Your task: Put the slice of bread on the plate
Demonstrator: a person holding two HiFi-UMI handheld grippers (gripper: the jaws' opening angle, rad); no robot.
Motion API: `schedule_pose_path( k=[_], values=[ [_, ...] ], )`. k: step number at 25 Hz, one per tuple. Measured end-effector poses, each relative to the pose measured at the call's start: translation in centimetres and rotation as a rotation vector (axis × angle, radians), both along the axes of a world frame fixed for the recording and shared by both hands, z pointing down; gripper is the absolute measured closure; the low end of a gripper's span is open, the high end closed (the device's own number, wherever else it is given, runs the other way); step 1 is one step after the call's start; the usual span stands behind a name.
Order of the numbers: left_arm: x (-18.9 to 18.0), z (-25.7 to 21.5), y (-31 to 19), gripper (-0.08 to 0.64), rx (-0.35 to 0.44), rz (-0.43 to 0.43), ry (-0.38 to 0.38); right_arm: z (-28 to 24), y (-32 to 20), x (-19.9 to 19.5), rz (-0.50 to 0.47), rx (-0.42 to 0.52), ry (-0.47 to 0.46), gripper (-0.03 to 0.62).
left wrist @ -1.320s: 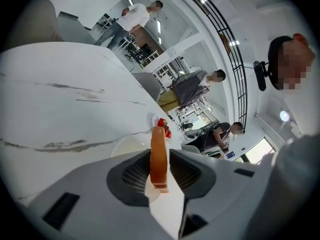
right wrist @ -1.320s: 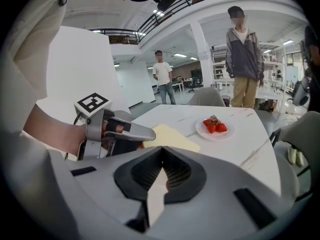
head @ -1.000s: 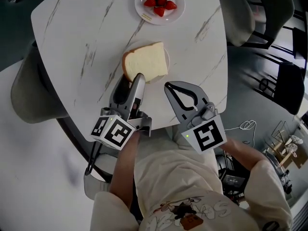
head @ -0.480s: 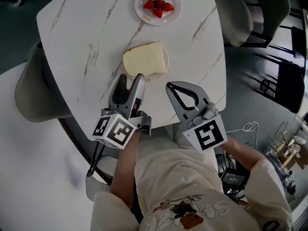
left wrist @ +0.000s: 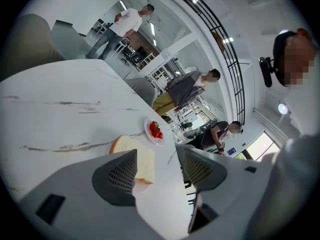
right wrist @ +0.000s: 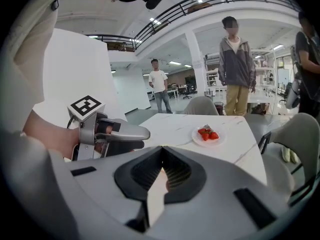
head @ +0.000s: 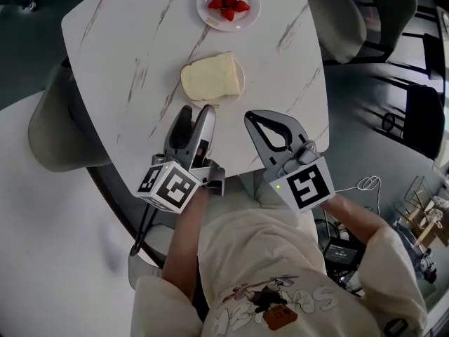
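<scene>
The slice of bread (head: 210,77) lies flat on a small white plate (head: 242,76) in the middle of the marble table (head: 126,55). My left gripper (head: 195,114) hovers just short of the slice, near the table's front edge. It is open, its jaws have just been opening, and nothing is between them. In the left gripper view the bread (left wrist: 144,161) shows past the left jaw, apart from the left gripper (left wrist: 160,169). My right gripper (head: 250,116) hangs beside it at the right, shut and empty. In the right gripper view the right gripper (right wrist: 161,151) has its tips together.
A plate of strawberries (head: 228,4) stands at the table's far edge, also seen as the strawberry plate (left wrist: 156,130) and strawberry plate (right wrist: 208,134). Grey chairs (head: 56,132) ring the table. Several people stand (right wrist: 235,64) in the hall beyond.
Both grippers have drawn back from the bread toward the person and risen a little. The left jaws have spread wider. The bread stays on its plate.
</scene>
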State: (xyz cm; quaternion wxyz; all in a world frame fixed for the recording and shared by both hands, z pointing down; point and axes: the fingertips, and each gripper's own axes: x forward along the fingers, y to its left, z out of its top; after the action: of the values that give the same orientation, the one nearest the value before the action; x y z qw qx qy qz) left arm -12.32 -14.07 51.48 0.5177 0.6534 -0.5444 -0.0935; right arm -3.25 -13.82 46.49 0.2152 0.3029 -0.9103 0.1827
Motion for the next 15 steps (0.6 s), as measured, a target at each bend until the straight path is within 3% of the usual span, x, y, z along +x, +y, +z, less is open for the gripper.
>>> schedule_pose_path(
  k=[3,10,15],
  values=[
    [0.1,-1.0,0.8,0.268,0.011,-0.001,0.008,-1.0,0.3,0.1,0.006,0.026,-0.004,0.588],
    [0.1,-3.9,2.1,0.466,0.036,0.008,-0.027,-3.5,1.1,0.6,0.028,0.067,0.000,0.588],
    [0.0,-5.7,3.2,0.548,0.038,0.029,-0.073,-5.5,1.7,0.9,0.074,0.091,-0.011,0.588]
  ],
)
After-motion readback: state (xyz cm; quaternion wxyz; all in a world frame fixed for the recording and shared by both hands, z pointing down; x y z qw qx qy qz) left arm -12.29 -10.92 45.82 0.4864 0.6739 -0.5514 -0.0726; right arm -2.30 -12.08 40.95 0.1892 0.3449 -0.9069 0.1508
